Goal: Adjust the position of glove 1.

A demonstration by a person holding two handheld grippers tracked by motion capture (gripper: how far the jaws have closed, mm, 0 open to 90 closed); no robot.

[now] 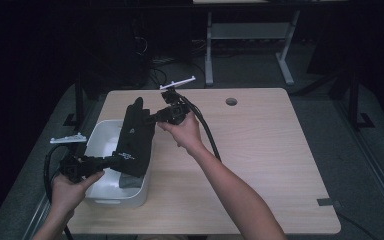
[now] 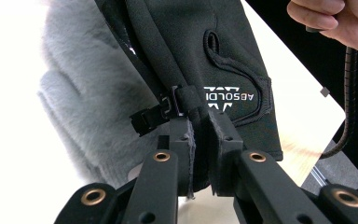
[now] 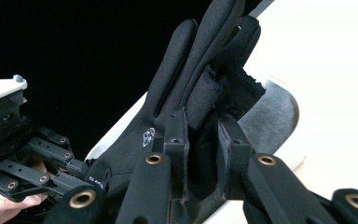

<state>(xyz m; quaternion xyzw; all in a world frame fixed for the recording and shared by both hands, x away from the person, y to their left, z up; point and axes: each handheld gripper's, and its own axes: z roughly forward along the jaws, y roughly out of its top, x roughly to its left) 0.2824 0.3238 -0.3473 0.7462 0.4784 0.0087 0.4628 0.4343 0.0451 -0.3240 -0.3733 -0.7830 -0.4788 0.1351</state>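
Seen from above: a light wood table (image 1: pixel 260 150) with a round cable hole (image 1: pixel 231 101) near its far edge, set on grey carpet (image 1: pixel 380 165) in a dark room. Beyond the far edge, a pale desk frame (image 1: pixel 250 35) and tangled cables (image 1: pixel 160 65) on the floor. At the table's left edge, a white plastic bin (image 1: pixel 102 137). Above that bin, held off the surface and stretched between both tools, a black glove (image 1: pixel 136 137). Left gripper (image 1: pixel 111 161) clamped tight on the glove's cuff beside a white logo (image 2: pixel 228 95), with grey fleece (image 2: pixel 93 102) just behind. Right gripper (image 1: pixel 152 119) pinched on the glove's thumb side, fingers of the glove pointing away from the person.
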